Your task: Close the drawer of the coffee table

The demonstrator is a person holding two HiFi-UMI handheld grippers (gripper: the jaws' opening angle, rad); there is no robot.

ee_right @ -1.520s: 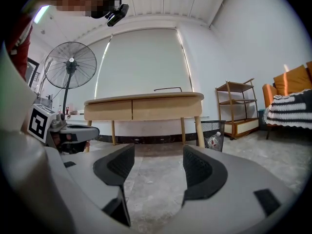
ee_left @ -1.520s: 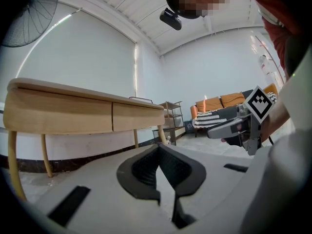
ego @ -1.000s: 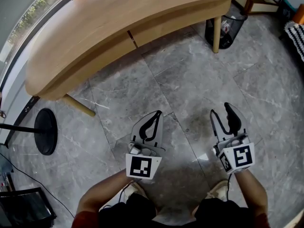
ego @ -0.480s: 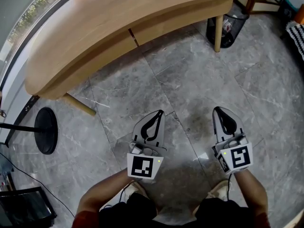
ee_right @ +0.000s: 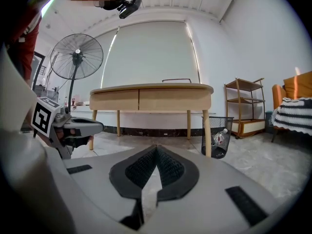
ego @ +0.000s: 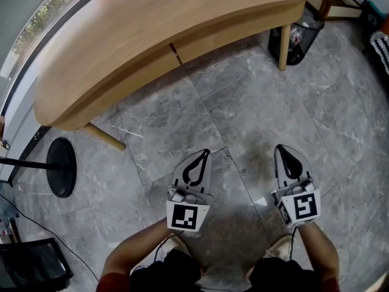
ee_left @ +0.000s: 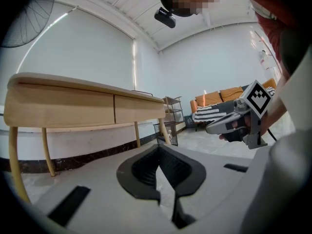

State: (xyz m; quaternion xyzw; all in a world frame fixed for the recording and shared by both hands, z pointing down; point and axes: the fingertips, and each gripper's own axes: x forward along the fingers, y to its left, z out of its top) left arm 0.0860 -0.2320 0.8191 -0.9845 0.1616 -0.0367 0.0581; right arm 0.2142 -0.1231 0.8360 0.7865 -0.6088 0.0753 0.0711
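The pale wooden coffee table [ego: 152, 35] curves across the top of the head view. Its two drawer fronts [ee_right: 114, 100] [ee_right: 173, 99] sit flush with the frame, a thin seam between them. My left gripper [ego: 204, 156] hangs over the grey floor short of the table, shut with nothing in it. My right gripper [ego: 281, 148] is beside it, to the right; its jaws have just been closing and now meet, with nothing between them. Each gripper view shows the pads touching [ee_left: 158, 147] [ee_right: 156, 147] and the table some way ahead.
A black wire bin [ego: 296, 38] with a bottle stands by the table's right leg. A fan's round base [ego: 61, 168] rests on the floor at left. A shelf unit [ee_right: 248, 106] and a sofa [ee_left: 219, 97] stand off to the right. The person's shoes [ego: 170, 242] are below the grippers.
The right gripper's jaws went from wide open to shut, on nothing. Both grippers sit slightly lower in the head view; the left one stayed shut.
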